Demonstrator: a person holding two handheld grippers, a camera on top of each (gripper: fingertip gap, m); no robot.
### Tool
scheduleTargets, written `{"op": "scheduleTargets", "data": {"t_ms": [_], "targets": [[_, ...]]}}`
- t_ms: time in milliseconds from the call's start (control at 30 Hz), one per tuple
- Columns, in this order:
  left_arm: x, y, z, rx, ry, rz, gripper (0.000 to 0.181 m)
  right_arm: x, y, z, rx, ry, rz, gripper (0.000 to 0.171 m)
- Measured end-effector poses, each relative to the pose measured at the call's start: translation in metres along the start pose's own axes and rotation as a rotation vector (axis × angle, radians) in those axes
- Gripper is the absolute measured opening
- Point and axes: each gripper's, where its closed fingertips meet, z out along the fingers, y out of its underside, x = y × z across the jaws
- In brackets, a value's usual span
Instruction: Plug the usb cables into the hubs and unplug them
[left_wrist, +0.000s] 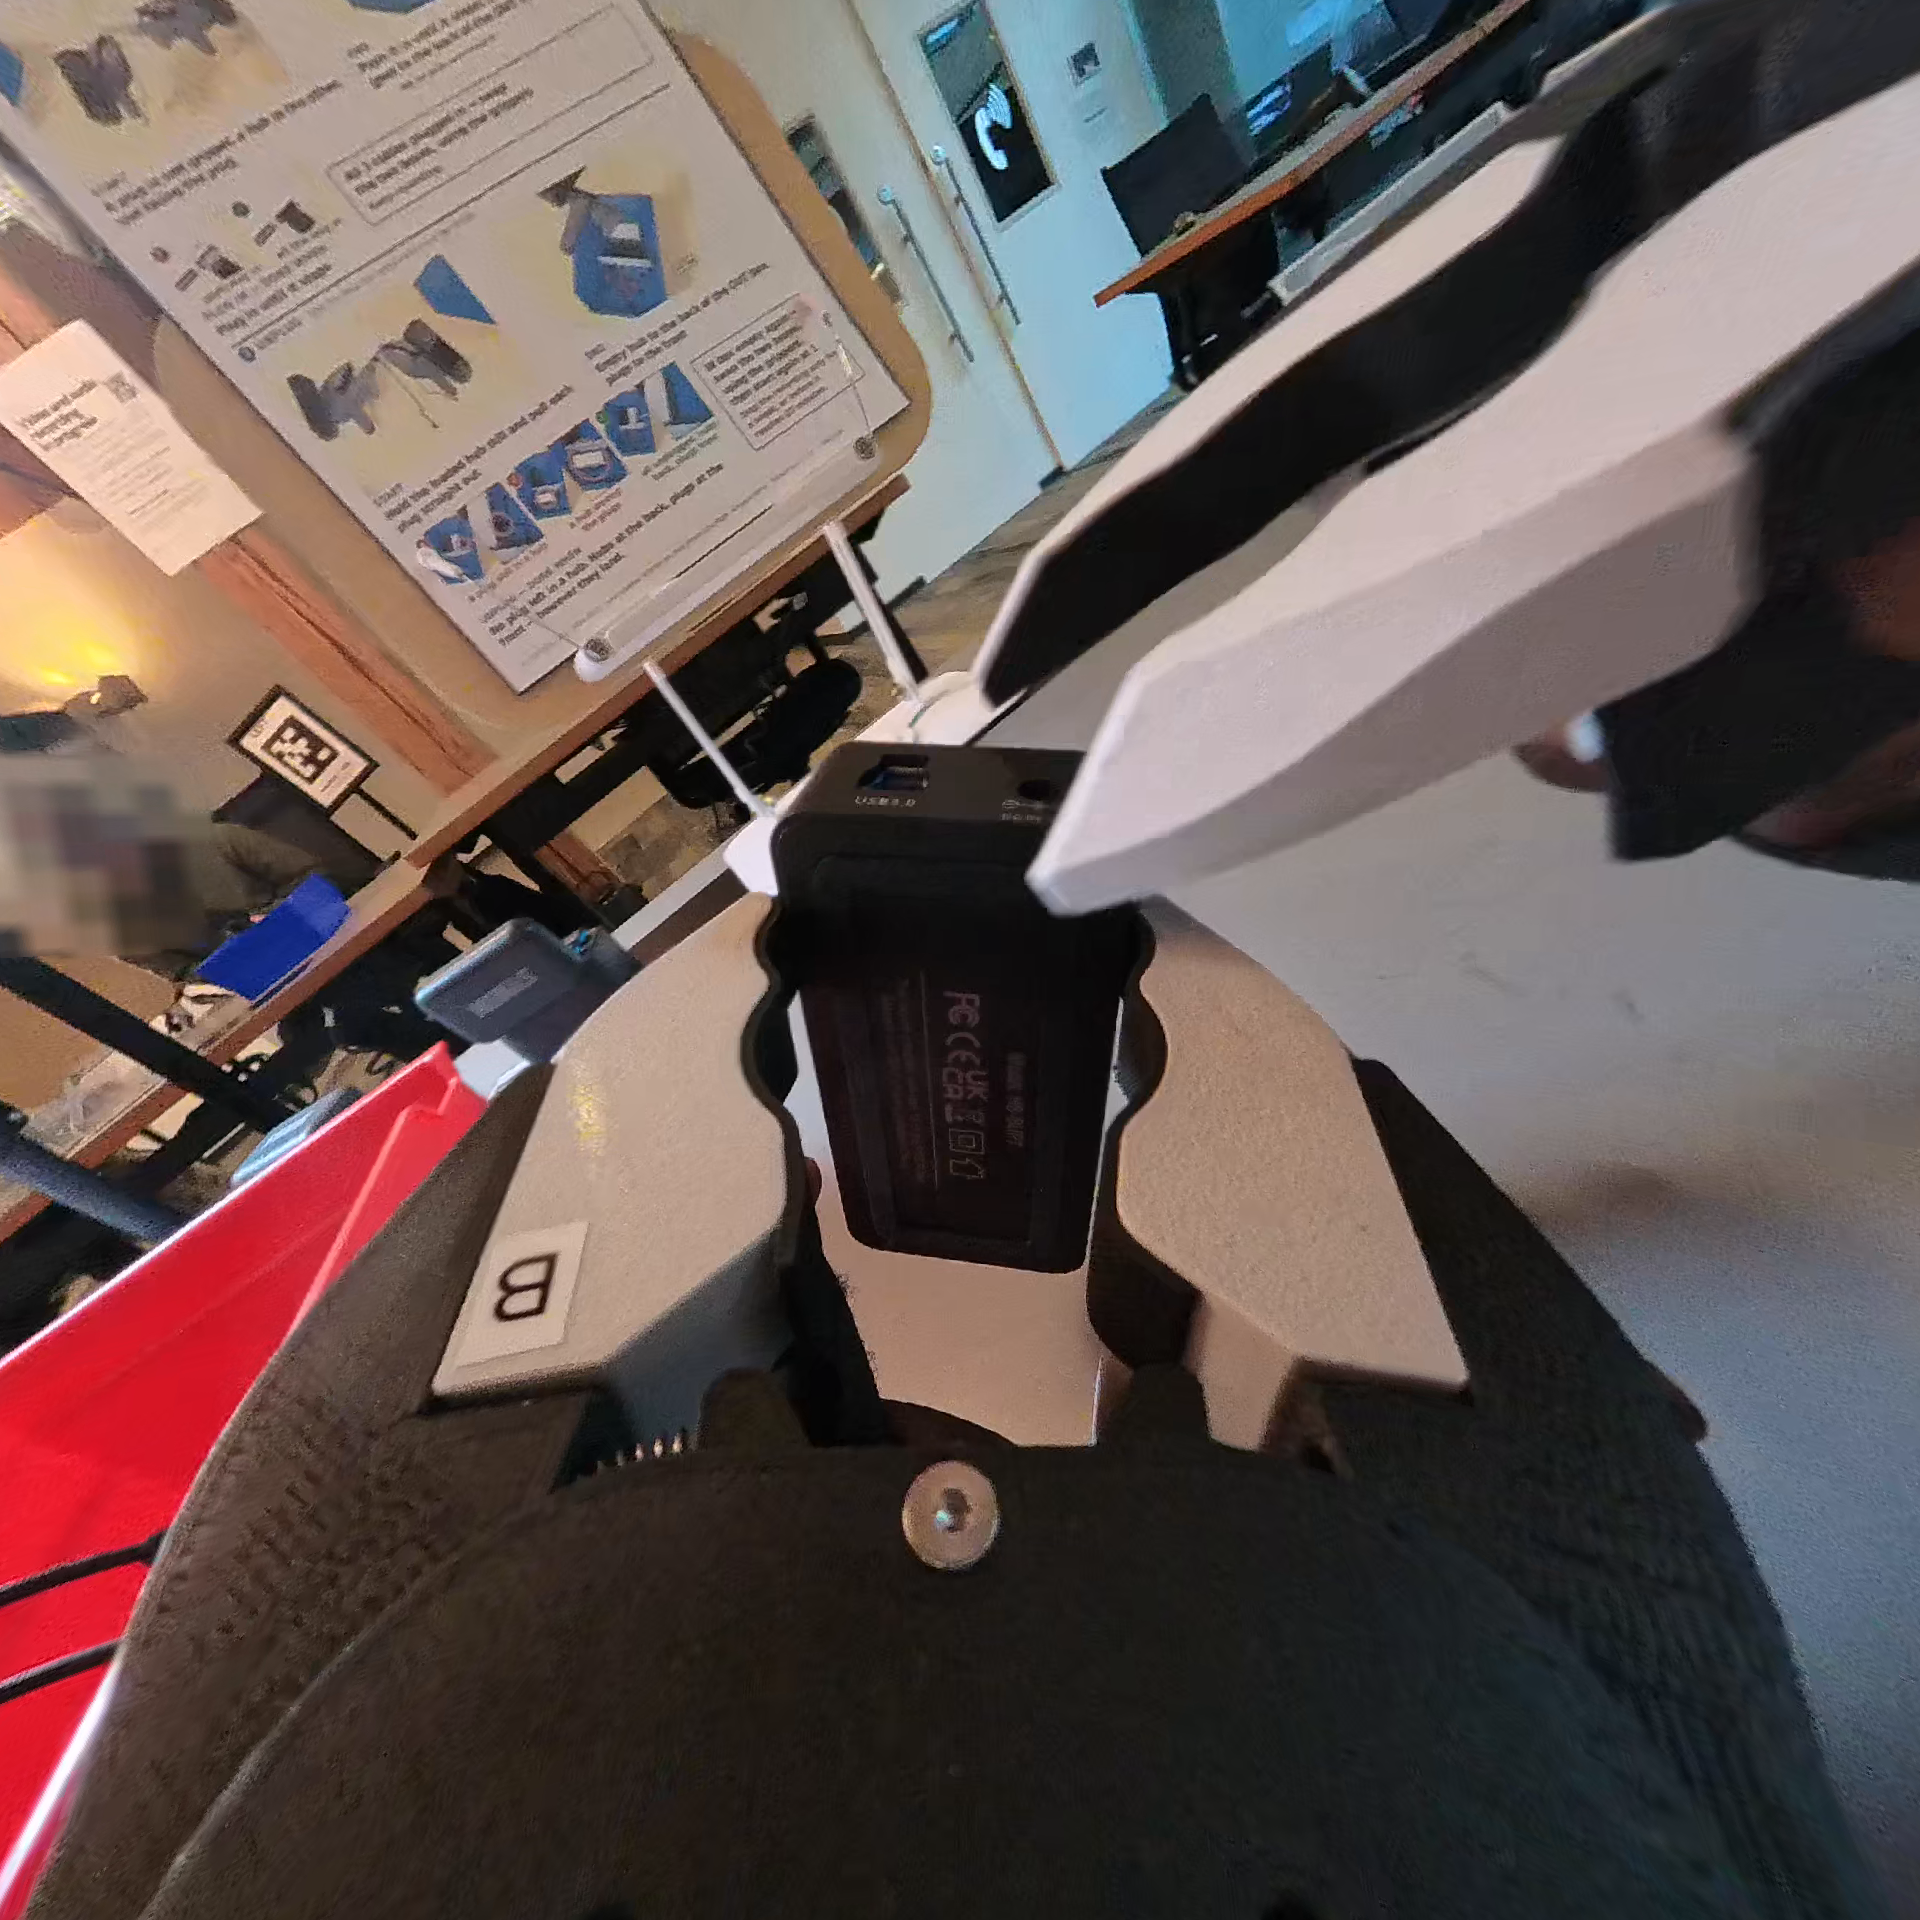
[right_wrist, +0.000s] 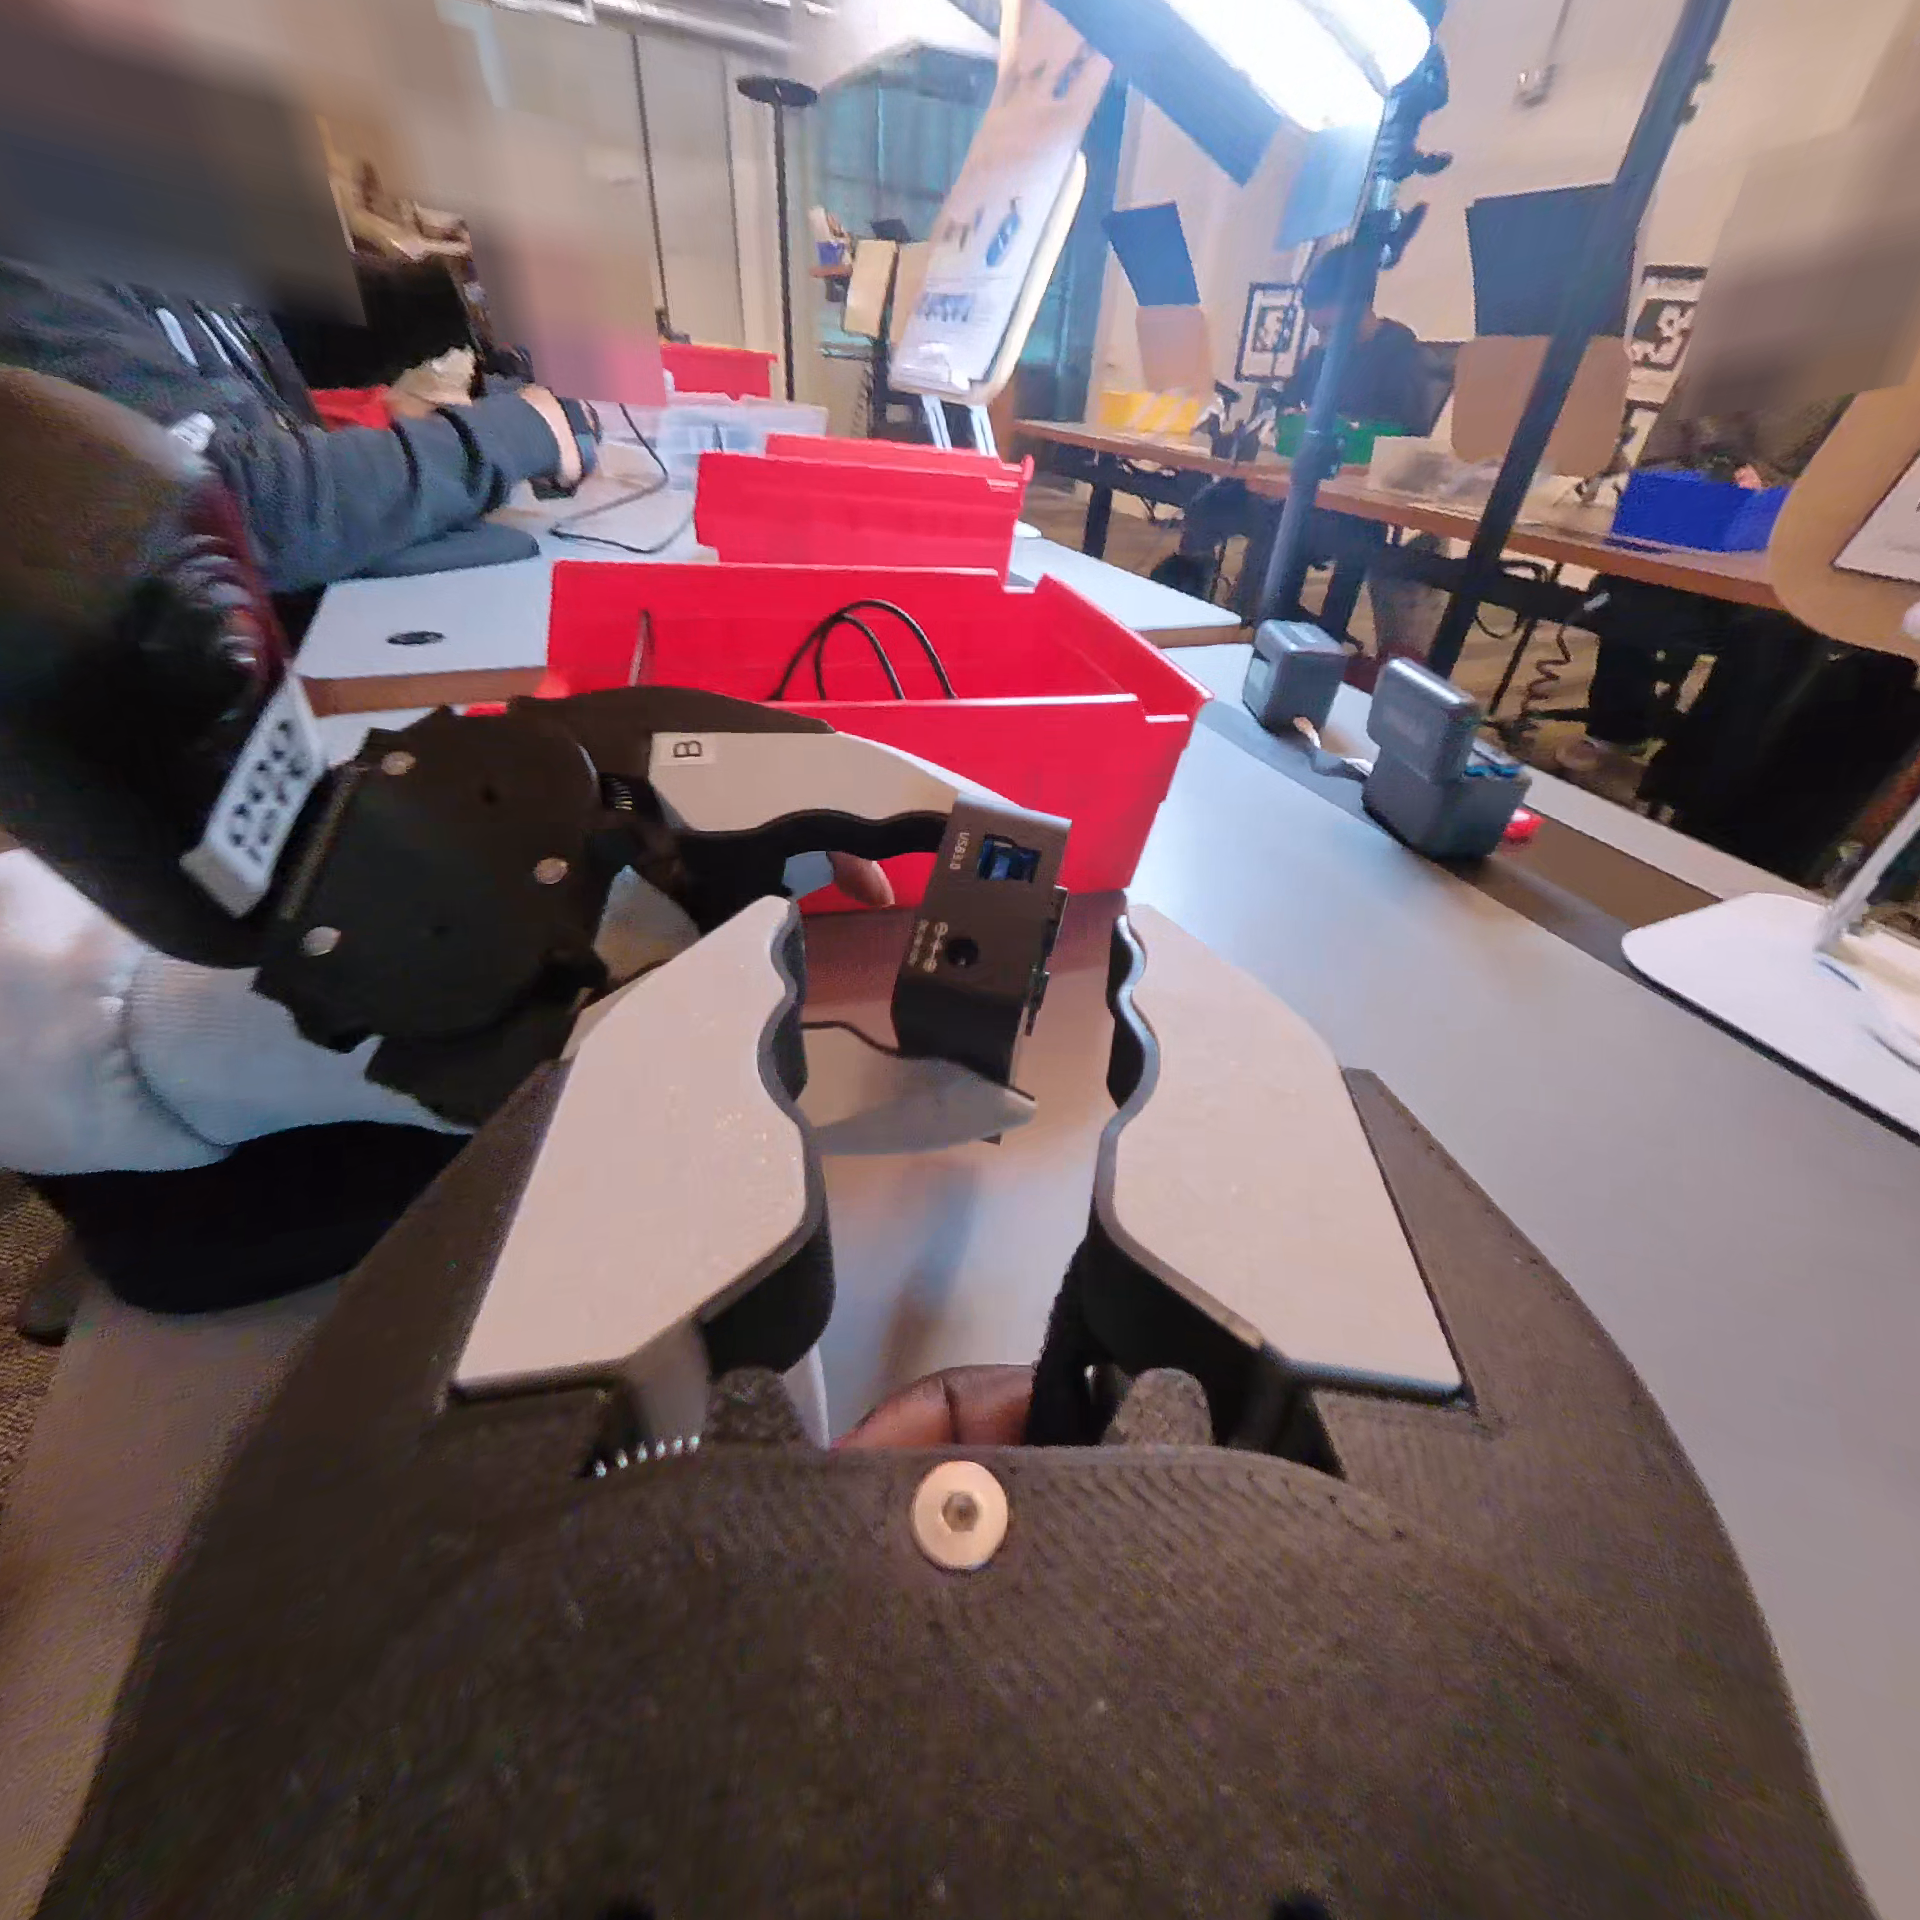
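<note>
one black cable (right_wrist: 862, 644) in red bin (right_wrist: 987, 727)

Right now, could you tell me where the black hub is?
The black hub is clamped in the left gripper, lifted above the grey table. In the right wrist view it sits just in front of the red bin.

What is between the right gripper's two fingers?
Nothing is held: in the right wrist view, the right gripper is open, showing bare table and the black hub beyond.
</note>
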Motion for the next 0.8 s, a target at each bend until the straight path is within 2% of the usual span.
{"op": "scheduleTargets", "data": {"t_ms": [67,100,133,200,300,400,500,600,700,800], "targets": [[0.009,-0.003,0.001,0.012,0.026,0.041,0.06,0.002,0.011,0.006,-0.06,0.018,0.031,0.051],[0.013,-0.004,0.001,0.014,0.038,0.07,0.06,0.002,0.019,0.009,-0.104,0.015,0.046,0.036],[0.016,-0.003,0.002,0.007,0.038,0.093,0.06,0.005,0.024,0.009,-0.134,0.037,0.049,0.031],[0.016,-0.007,0.001,0.039,0.035,0.097,0.06,0.01,0.024,0.006,-0.163,0.05,0.051,0.029],[0.008,-0.016,-0.001,0.09,0.032,0.0,0.07,0.042,0.008,-0.006,-0.164,0.146,0.011,0.027],[0.001,-0.011,-0.002,0.091,0.06,-0.122,0.07,0.105,-0.034,-0.038,-0.12,0.303,-0.014,0.027],[-0.009,-0.007,-0.002,0.09,0.046,-0.201,0.068,0.194,-0.093,-0.094,-0.039,0.55,-0.056,0.027],[-0.011,-0.005,-0.001,0.088,0.049,-0.238,0.066,0.294,-0.125,-0.182,0.034,0.9,-0.051,0.027],[-0.01,-0.005,0.0,0.091,0.064,-0.252,0.064,0.37,-0.107,-0.279,0.09,1.232,0.032,0.028],[-0.008,-0.003,0.001,0.081,0.07,-0.243,0.062,0.405,-0.053,-0.321,0.126,1.289,0.197,0.028]]}}
